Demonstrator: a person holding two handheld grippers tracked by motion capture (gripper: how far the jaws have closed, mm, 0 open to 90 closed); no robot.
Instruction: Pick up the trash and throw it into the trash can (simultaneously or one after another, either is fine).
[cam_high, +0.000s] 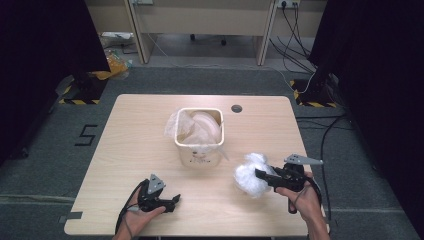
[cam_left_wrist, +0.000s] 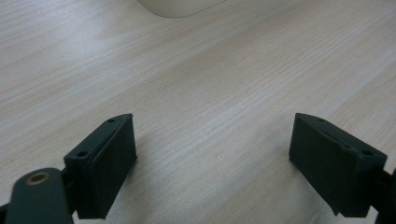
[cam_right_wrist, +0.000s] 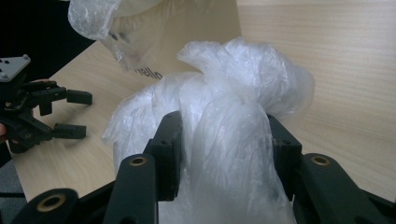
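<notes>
Table (cam_high: 125, 145) mid-right: right gripper (cam_high: 262, 175) clamps plastic bag (cam_high: 250, 175); left gripper (cam_high: 172, 201) open, near front edge

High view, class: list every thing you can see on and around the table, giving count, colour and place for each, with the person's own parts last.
Table: one, light wood, centre of the room.
Bin: one, cream, mid-table, lined with a clear plastic bag.
Knotted plastic bag: one, white translucent, right of the bin, clamped between the right gripper's fingers.
Cable hole: one, grey, near the table's far edge.
Floor marking "5": one, black, left of the table.
Hazard-striped plates: two, yellow-black, on the floor at far left and far right.
Left gripper: one, black, near-left on the table, fingers apart, nothing between them.
Right gripper: one, black, near-right.
</notes>
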